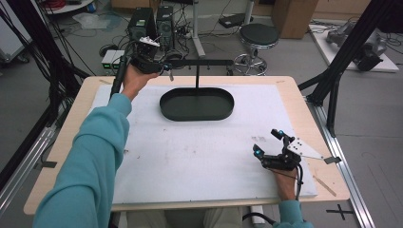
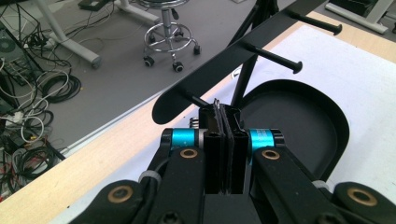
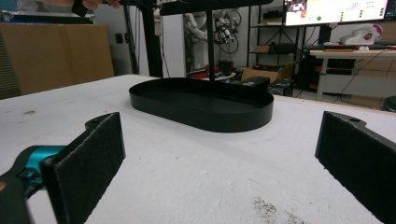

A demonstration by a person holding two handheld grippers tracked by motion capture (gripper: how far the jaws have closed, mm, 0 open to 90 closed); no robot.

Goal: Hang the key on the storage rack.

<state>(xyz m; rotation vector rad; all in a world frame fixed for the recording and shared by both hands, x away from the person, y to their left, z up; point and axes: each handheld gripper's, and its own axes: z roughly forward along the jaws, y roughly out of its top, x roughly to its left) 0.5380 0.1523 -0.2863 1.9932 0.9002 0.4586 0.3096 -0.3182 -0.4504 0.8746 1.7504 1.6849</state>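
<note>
A wooden tabletop carries a white mat, and toward its far middle stands a black stand: a shallow oval tray as base, a thin upright post rising from the tray's far side, and a flat crossbar on top with short round-tipped pegs jutting from it. The left gripper is held up by a hand in a teal sleeve at the crossbar's left end, above the far left part of the tabletop. In the left gripper view its jaws stand pressed nearly together just below the rounded end of the crossbar, beside the peg nearest that end; something thin and dark seems pinched between the pads, but what it is cannot be told. The right gripper rests low over the mat near the right front corner, well apart from the stand, its grey three-cornered plate on top and its cable trailing back along the wrist. In the right gripper view its jaws stand wide open with nothing between them, the two black foam pads framing the tray farther off. No brand, label or writing on the stand or grippers can be read; a monitor behind the tabletop shows coloured text too small to make out. On the floor beyond are computer towers, a round stool on castors, loose cables and cardboard boxes.
</note>
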